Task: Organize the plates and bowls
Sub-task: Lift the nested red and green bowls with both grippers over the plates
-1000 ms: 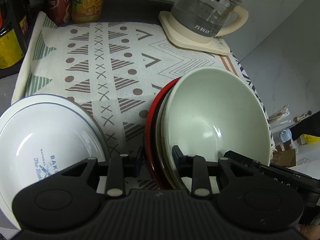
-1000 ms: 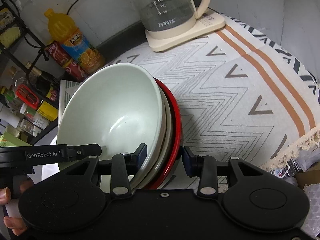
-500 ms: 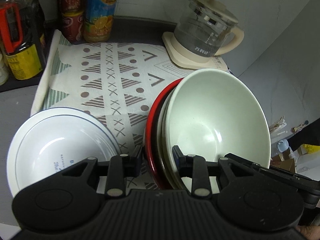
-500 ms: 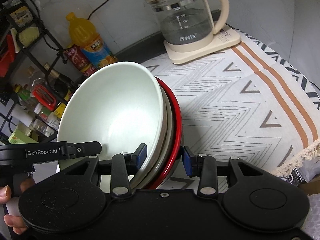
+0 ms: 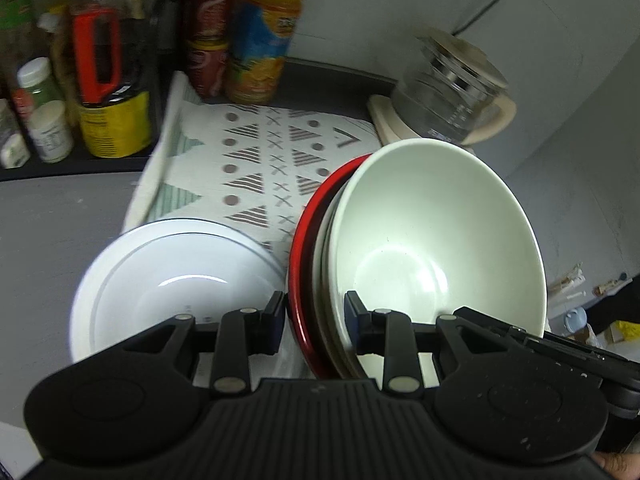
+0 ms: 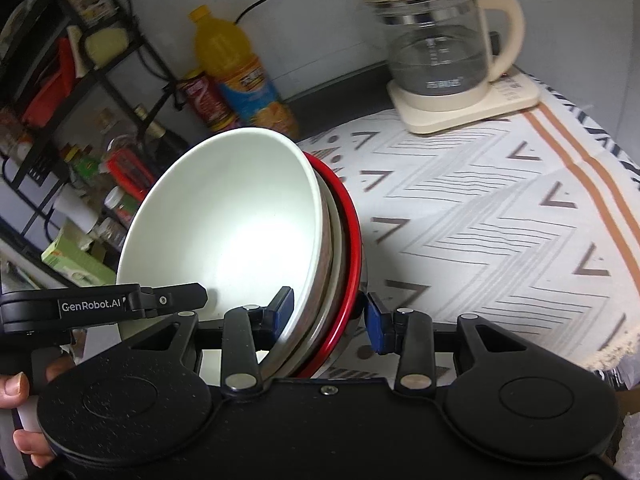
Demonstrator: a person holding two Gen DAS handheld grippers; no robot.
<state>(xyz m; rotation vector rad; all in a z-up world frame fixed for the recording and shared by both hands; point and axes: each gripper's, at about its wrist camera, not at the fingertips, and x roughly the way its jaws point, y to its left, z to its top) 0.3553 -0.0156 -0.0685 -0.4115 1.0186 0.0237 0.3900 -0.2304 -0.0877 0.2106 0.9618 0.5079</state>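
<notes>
A nested stack is held tilted on edge above the cloth: a pale bowl (image 5: 432, 248) in front, a beige dish behind it, and a red-rimmed bowl (image 5: 298, 264) at the back. My left gripper (image 5: 314, 318) is shut on the stack's lower rim. On the other side of that rim, my right gripper (image 6: 328, 316) is shut across the pale bowl (image 6: 232, 232) and the red rim (image 6: 352, 240). A white plate (image 5: 176, 280) with a thin blue line lies on the table to the left of the stack.
A patterned cloth (image 6: 480, 220) covers the table, its fringed edge at the right. A glass kettle (image 6: 440, 48) on a cream base stands at the back. An orange juice bottle (image 5: 264, 40), red cans (image 5: 206, 60) and a shelf of jars (image 6: 60, 100) stand at the back left.
Both grippers have risen and pulled back with the stack still clamped. The plate, kettle and cloth look farther off, and more of the bottles and shelf shows.
</notes>
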